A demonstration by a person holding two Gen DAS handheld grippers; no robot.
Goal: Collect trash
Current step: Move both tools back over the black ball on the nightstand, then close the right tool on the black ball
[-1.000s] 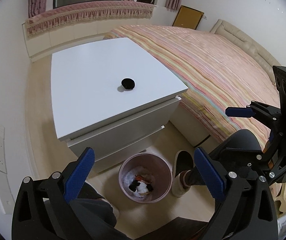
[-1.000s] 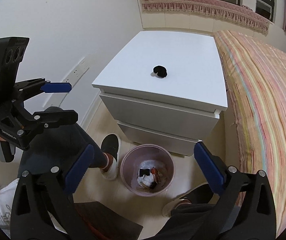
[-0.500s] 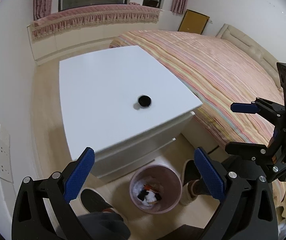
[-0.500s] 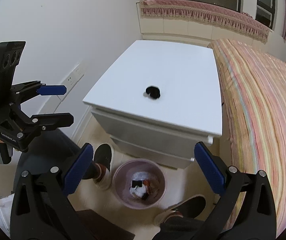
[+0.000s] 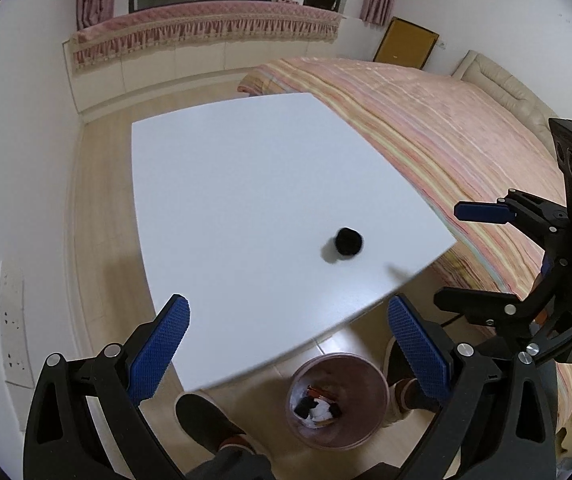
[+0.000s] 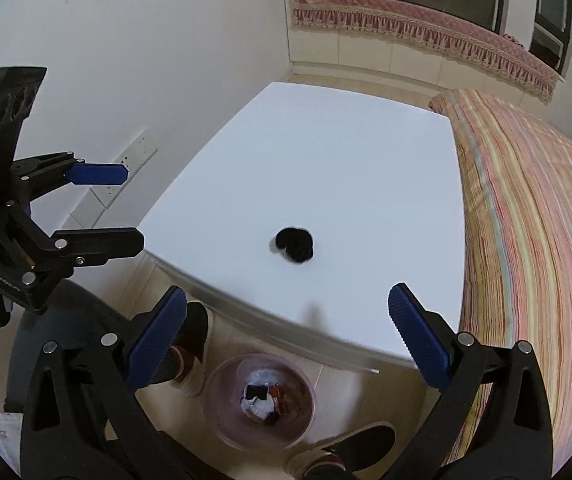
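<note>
Right wrist view has the right gripper (image 6: 287,340) spread wide with nothing in it, hanging just short of the black wad (image 6: 294,244) sitting alone near the front of the white nightstand (image 6: 325,152). Left gripper (image 5: 287,344) is spread and bare too. I'd come down straight over the wad, straddle it, pinch low, then drop it in the pink bin (image 6: 222,432) below.

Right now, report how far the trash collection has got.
Done: the bin on the floor already holds scraps. In hand: nothing; left gripper and right gripper are both open and empty. Left: the black wad on the white dresser.
</note>
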